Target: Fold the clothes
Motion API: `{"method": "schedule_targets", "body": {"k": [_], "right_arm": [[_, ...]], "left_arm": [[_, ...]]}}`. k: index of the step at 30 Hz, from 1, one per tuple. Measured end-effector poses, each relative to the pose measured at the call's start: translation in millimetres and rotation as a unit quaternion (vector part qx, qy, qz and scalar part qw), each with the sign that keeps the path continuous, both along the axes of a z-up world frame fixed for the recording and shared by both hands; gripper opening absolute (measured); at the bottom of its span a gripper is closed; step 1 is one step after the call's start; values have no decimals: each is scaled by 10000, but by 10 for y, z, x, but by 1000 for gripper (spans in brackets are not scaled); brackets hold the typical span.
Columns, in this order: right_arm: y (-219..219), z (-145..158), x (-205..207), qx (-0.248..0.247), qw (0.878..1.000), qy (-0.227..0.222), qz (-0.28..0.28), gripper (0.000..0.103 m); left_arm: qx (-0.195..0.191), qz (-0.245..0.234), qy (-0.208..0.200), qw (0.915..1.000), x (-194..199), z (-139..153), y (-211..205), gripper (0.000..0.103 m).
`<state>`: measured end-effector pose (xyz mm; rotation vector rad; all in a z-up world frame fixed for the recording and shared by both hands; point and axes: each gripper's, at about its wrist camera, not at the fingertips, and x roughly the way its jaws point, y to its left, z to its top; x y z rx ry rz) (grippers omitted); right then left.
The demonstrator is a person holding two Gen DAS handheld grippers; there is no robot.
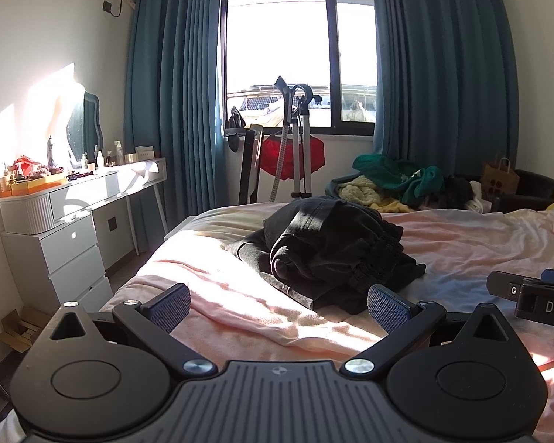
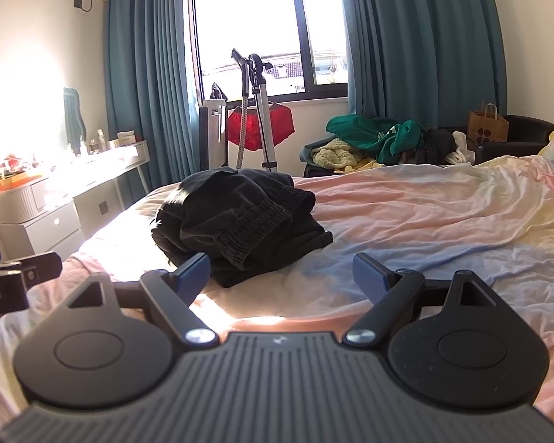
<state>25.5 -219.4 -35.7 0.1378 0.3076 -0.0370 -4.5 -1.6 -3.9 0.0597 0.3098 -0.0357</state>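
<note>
Clothes: black heap (image 1: 325,254) bunched on the bed (image 1: 461,243), not yet laid flat.
Left gripper (image 1: 279,304): spread wide, empty, just short of the heap.
Right gripper (image 2: 280,277): spread wide, empty, beside the heap's near edge, likely ready to grab.

The right tongs (image 2: 279,277) hover spread wide and empty above the pastel bed (image 2: 424,214). Just ahead lies a bundled black garment (image 2: 236,221), elastic waistband up. The left tongs' tip (image 2: 22,269) shows at left.

Black claw (image 1: 279,304) (blue ribbed pads (image 1: 387,308))
</note>
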Motion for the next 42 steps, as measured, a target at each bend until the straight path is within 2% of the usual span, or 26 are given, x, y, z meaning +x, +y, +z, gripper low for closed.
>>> {"method": "schedule_targets", "body": {"k": [16, 35, 42], "right_arm": [[-65, 44, -22, 215, 9998, -30, -12, 86], [-182, 91, -27, 327, 9994, -48, -113, 86], [-312, 108, -26, 450, 9984, 10, -329, 86]], "left_arm": [[177, -63, -56, 9998, -21, -72, -110, 103], [320, -21, 166, 9993, 124, -321, -193, 103], [510, -333, 377, 9974, 358, -467, -440, 103]]}}
